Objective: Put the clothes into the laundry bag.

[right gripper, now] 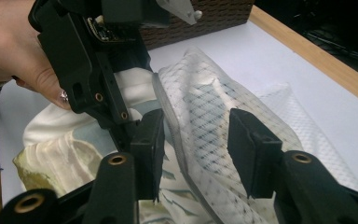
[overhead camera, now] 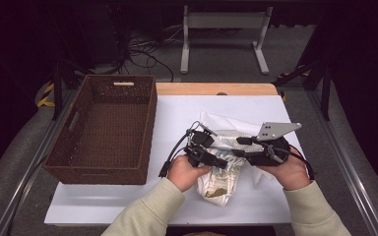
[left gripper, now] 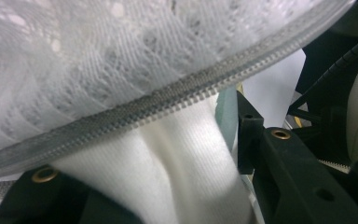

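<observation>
On the white table, to the right of the brown wicker basket, lies a white mesh zip bag with a pale printed cloth half in its mouth; the two grippers meet over it. The left gripper is clamped on the cloth where it enters the bag, a white fold bunched between its jaws just under the zip edge; the right gripper has its jaws standing apart around the mesh wall, the pads not pressing on it, so the bag there is let go. Both things look light and limp; the cloth will sag and trail from any one grip, and the mesh will likely fold and slide rather than hold a shape. The zip band seems the firmest part, so the bag's rim is the better place to pinch; the cloth is best taken by a thick gathered fold, close to the mouth, so that it feeds in without dragging the bag along.
</observation>
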### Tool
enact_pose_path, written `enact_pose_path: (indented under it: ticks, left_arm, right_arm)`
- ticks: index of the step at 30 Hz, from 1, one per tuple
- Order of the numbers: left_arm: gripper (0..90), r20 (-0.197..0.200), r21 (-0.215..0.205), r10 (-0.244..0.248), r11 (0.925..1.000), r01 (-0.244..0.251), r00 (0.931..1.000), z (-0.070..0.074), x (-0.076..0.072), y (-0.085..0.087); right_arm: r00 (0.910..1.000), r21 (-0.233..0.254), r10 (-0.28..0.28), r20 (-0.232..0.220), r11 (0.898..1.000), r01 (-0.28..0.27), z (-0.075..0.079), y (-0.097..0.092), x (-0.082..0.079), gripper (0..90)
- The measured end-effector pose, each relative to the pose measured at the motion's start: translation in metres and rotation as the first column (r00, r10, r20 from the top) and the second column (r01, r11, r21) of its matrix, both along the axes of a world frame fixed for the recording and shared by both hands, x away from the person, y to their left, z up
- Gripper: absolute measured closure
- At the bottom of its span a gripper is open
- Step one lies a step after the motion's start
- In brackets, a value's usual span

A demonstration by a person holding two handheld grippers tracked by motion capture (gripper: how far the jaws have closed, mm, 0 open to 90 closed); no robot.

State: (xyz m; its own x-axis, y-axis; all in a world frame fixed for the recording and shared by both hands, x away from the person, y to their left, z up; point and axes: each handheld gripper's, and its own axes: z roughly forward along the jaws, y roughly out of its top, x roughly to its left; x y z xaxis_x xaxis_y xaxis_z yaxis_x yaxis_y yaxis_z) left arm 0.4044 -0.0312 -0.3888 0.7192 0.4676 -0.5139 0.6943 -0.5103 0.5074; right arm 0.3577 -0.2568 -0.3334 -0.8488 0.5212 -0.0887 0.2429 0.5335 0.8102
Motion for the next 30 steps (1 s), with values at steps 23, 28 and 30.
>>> enact_pose_path:
  ticks: [23, 28, 30]
  left_arm:
    - [65.9, 0.001, -0.035, 0.021, 0.9992, -0.021, 0.9998, 0.000, 0.004, 0.002]
    - [66.0, 0.001, -0.039, 0.020, 0.9991, -0.020, 0.9998, 0.000, 0.004, 0.001]
    - [66.0, -0.002, -0.041, 0.019, 0.9990, -0.019, 0.9998, 0.001, 0.004, 0.001]
  right_arm:
    - [0.9444, -0.037, -0.297, -0.140, 0.955, 0.295, -0.039, -0.075, -0.006, 38.0]
    - [0.9253, -0.066, -0.317, -0.209, 0.949, 0.310, -0.057, -0.075, -0.001, 37.6]
    - [0.9201, -0.095, -0.312, -0.237, 0.950, 0.298, -0.066, -0.071, 0.001, 42.4]
